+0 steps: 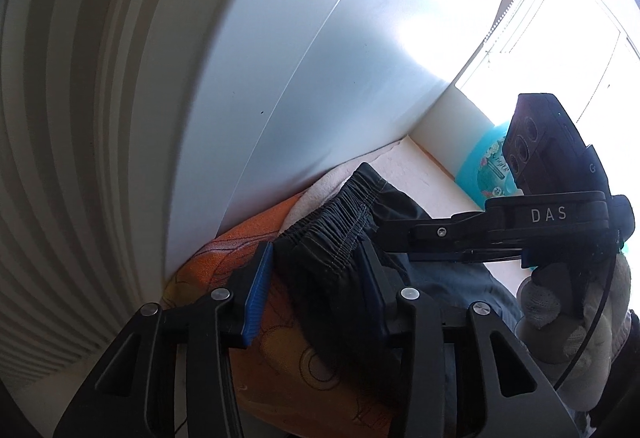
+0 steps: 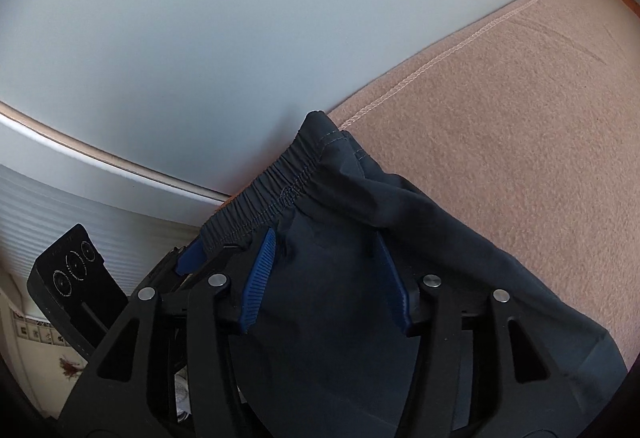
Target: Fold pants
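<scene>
Dark navy pants (image 1: pixel 340 238) with an elastic waistband lie bunched by the white wall. My left gripper (image 1: pixel 316 270) stands open with its blue pads either side of the waistband fabric. In the right wrist view the pants (image 2: pixel 340 298) drape over a beige blanket (image 2: pixel 500 137). My right gripper (image 2: pixel 328 258) is open too, with the cloth lying between its pads (image 2: pixel 260 278). The right gripper also shows in the left wrist view (image 1: pixel 400 234), coming in from the right, held by a gloved hand (image 1: pixel 560 310).
A white wall (image 1: pixel 320 77) stands right behind the pants. An orange patterned cloth (image 1: pixel 280 350) lies under them on the left. A turquoise packet (image 1: pixel 484 161) sits by a bright window. The left gripper's body (image 2: pixel 80 278) shows at lower left in the right wrist view.
</scene>
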`<state>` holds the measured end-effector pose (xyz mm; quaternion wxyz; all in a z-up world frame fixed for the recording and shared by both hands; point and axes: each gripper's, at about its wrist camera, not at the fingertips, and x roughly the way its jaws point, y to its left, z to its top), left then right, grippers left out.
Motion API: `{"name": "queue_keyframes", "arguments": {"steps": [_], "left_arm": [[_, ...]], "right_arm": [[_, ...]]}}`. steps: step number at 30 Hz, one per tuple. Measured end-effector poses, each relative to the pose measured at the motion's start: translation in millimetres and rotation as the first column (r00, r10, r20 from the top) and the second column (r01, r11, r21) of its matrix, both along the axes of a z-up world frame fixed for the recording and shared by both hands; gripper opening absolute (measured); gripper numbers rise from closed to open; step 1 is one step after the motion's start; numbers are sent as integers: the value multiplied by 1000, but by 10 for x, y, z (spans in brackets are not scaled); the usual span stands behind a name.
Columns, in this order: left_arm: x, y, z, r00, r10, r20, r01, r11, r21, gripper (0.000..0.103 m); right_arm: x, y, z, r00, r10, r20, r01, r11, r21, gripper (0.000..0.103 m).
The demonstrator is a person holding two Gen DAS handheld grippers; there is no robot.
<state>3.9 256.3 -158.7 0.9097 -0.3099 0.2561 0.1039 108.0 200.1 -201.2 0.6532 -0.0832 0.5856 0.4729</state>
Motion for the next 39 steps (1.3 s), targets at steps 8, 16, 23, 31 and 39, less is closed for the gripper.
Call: {"name": "queue_keyframes", "arguments": {"steps": [8, 16, 23, 31, 39], "left_arm": [[-90, -135, 95, 999, -31, 35, 27, 994, 101, 28], [-42, -323, 143, 996, -80, 32, 73, 981, 181, 27], [-84, -229, 59, 999, -44, 20, 41, 991, 129, 29], [-42, -166, 27, 999, -48, 13, 47, 996, 74, 50], [63, -292, 89, 989, -138, 57, 131, 985, 116, 40]], "right_arm": [[87, 136, 41, 994, -32, -102, 36, 999, 36, 65], [-28, 573, -77, 997, -38, -70, 33, 997, -71, 65], [-278, 796, -197, 998, -37, 43, 42, 992, -120, 53], [-153, 559, -172, 997, -70, -14, 68, 995, -73, 45], [135, 391, -204, 993, -60, -106, 53, 996, -68, 57]]}}
